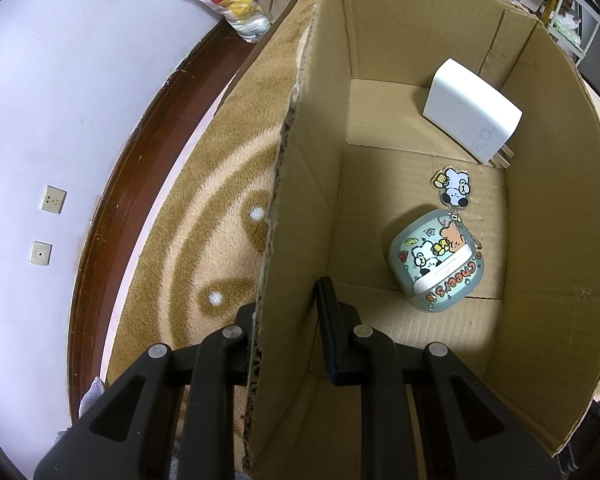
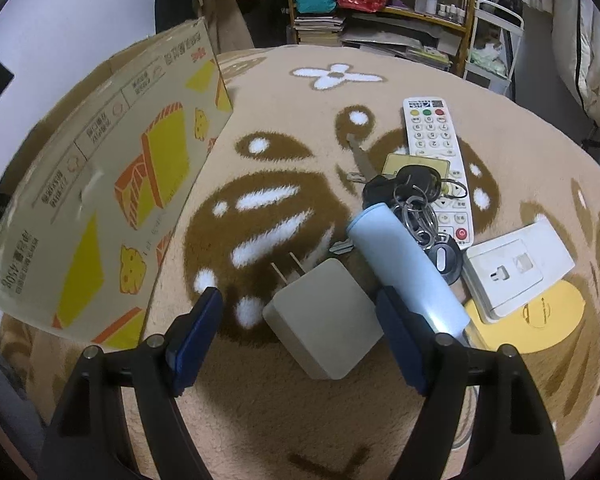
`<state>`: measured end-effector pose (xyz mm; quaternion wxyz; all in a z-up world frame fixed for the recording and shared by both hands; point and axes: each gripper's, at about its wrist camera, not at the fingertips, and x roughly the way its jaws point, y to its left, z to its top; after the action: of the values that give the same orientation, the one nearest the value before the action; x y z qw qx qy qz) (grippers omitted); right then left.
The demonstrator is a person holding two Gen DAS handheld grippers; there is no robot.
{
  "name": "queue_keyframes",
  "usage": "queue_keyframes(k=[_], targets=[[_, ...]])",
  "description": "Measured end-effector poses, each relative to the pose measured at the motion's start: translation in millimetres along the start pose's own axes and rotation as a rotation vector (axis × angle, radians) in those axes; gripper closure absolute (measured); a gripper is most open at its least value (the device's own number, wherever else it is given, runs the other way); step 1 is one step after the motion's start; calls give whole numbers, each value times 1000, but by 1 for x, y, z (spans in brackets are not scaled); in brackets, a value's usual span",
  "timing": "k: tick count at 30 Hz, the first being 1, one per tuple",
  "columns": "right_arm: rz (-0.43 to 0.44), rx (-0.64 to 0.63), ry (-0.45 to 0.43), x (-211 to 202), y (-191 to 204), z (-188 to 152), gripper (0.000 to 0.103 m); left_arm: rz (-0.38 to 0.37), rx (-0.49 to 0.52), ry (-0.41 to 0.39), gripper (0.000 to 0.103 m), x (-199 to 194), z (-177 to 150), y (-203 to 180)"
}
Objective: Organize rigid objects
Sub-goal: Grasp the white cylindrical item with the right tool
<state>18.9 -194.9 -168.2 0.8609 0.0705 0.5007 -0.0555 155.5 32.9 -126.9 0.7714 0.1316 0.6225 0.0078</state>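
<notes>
**Stock on hand: cardboard box and loose rigid items**

While the left gripper (image 1: 288,320) straddles the near wall of the cardboard box (image 1: 540,240), one finger outside and one inside with the wall between them, its jaws sit narrow; whether they pinch the cardboard cannot be told.

Items listed relative to the box:

- Inside, far end: white charger (image 1: 472,110), leaning against the box's right wall, prongs down.
- Inside, nearer the gripper: rounded earbud case (image 1: 436,260) printed with cartoon bears and the word "Cheers", lying on the box floor, with a cartoon charm (image 1: 454,188) attached at its far side.
- Outside, to the right of the box on the brown-and-cream rug (image 2: 260,400): grey plug adapter (image 2: 324,320), prongs pointing away, lying between the wide-spread fingers of the right gripper (image 2: 300,320), touched by neither.
- Just beyond the adapter, further from the box: light blue cylinder (image 2: 400,264), lying against the right finger.
- Beyond the cylinder: key bunch (image 2: 412,196), resting on a white remote control (image 2: 432,136).
- Farthest from the box: white wall socket plate (image 2: 520,264), overlapping a yellow disc (image 2: 540,320).
</notes>
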Motion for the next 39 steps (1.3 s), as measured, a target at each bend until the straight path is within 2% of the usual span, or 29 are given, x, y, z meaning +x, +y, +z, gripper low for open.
queue_keyframes(k=[3, 5, 7, 9, 10, 14, 22, 39], targets=[[-19, 11, 17, 6, -2, 0, 21, 0, 0, 0, 84, -1, 0, 0], [-24, 57, 40, 12, -12, -3, 41, -1, -1, 0, 84, 0, 0, 0], [-7, 113, 25, 9, -24, -5, 62, -1, -1, 1, 84, 0, 0, 0], [4, 135, 16, 7, -30, -3, 76, 1, -1, 1, 84, -1, 1, -1], [12, 139, 10, 6, -31, -2, 79, 1, 0, 1, 84, 0, 1, 0], [11, 119, -16, 2, -23, -1, 79, 0, -1, 1, 84, 0, 1, 0], [74, 75, -115, -19, -1, 18, 79, 1, 0, 1, 84, 0, 1, 0], [174, -27, -300, -63, 55, 89, 79, 5, 4, -3, 84, -2, -1, -2]])
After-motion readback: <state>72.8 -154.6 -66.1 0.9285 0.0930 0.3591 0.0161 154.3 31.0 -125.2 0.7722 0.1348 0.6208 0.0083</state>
